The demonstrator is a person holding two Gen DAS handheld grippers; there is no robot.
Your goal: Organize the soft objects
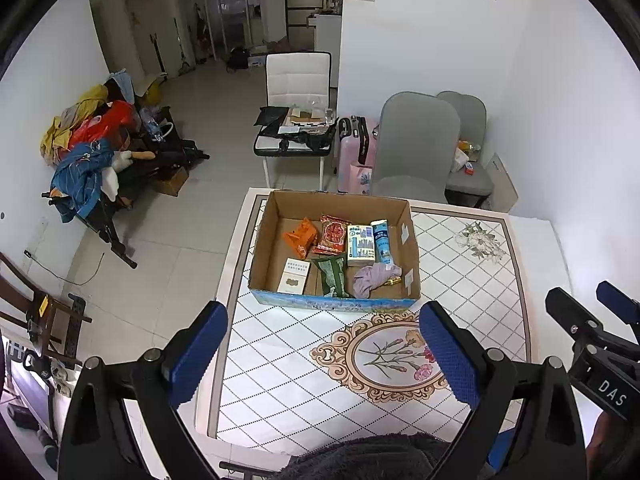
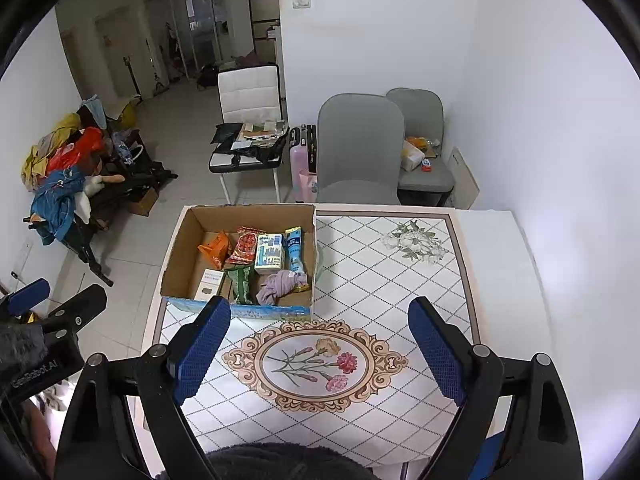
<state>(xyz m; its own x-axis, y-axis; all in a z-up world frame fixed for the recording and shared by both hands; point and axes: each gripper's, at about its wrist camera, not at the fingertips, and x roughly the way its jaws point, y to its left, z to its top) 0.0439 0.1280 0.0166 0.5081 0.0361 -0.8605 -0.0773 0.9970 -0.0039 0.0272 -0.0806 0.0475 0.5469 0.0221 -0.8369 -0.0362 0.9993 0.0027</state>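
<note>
A cardboard box (image 1: pixel 412 240) (image 2: pixel 176 248) stands at the table's far left. Inside lie an orange packet (image 1: pixel 300 237), a red snack bag (image 1: pixel 333 234), a tissue pack (image 1: pixel 360 245), a blue tube (image 1: pixel 382 242), a white packet (image 1: pixel 294 276), a green pouch (image 1: pixel 332 276) and a crumpled purple cloth (image 1: pixel 374 278) (image 2: pixel 280 286). My left gripper (image 1: pixel 324 356) is open and empty, held above the table's near edge. My right gripper (image 2: pixel 320 352) is open and empty over the flower medallion (image 2: pixel 316 364), also near the box.
The table (image 2: pixel 492 264) has a diamond-pattern cloth. Grey chairs (image 1: pixel 416 144) and a pink suitcase (image 1: pixel 356 152) stand behind it. A white chair (image 1: pixel 296 80) holds papers. A rack with piled clothes (image 1: pixel 88 152) stands at the left wall.
</note>
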